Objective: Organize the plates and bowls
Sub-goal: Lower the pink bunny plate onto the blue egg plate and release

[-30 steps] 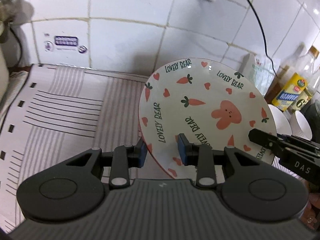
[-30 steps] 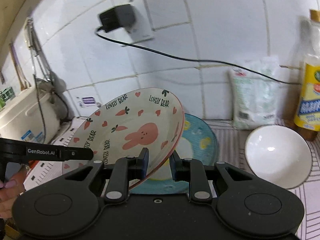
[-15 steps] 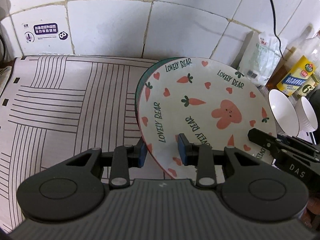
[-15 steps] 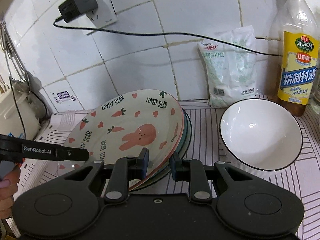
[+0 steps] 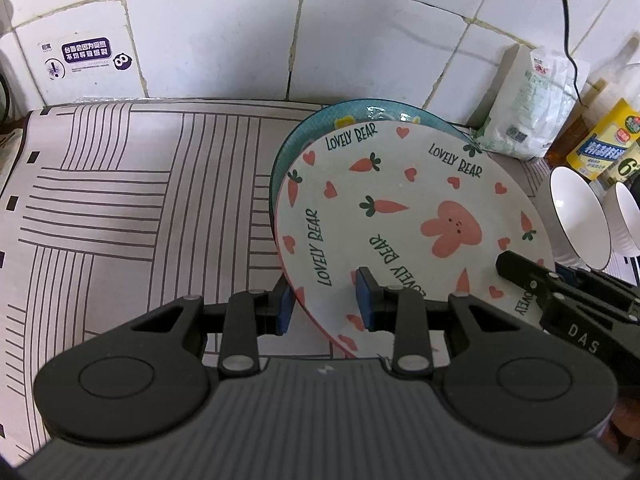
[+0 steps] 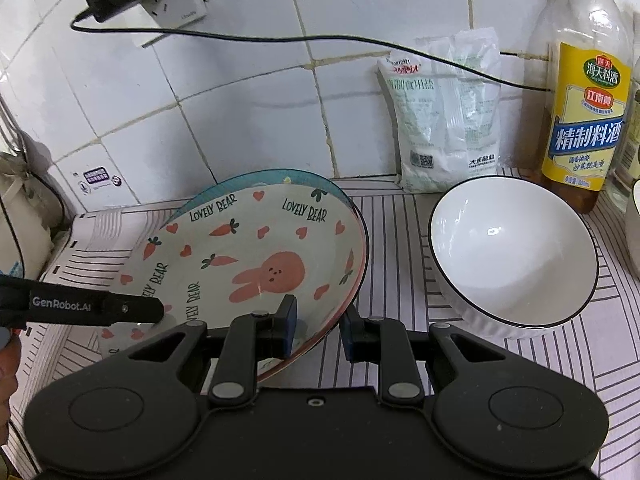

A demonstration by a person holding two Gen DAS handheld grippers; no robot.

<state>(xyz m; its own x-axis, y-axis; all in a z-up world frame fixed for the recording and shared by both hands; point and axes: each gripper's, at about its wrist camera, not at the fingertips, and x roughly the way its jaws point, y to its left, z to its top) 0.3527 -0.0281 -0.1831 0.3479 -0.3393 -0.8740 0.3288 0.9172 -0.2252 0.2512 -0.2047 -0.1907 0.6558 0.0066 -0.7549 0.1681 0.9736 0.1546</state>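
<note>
Two grippers, left gripper [image 5: 326, 306] and right gripper [image 6: 318, 330], each pinched the bunny plate [image 5: 404, 216] over the blue plate [image 5: 360, 110], near the bench's back edge.

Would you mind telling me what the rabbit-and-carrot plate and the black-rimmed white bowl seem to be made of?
The rabbit-and-carrot plate looks like glazed ceramic: glossy white surface with printed decoration under the shine. The black-rimmed white bowl also looks like glazed ceramic or porcelain: bright highlights, ribbed outer wall. Melamine cannot be ruled out.

Lying over the teal plate [image 5: 308, 128] on the striped mat [image 5: 120, 200]: the bunny plate [image 5: 400, 216]. Standing right of both: a white bowl [image 6: 512, 252]. Leaning against the tiled wall [image 6: 248, 92] behind: a salt bag [image 6: 444, 116], bottle [image 6: 584, 104] beside.
</note>
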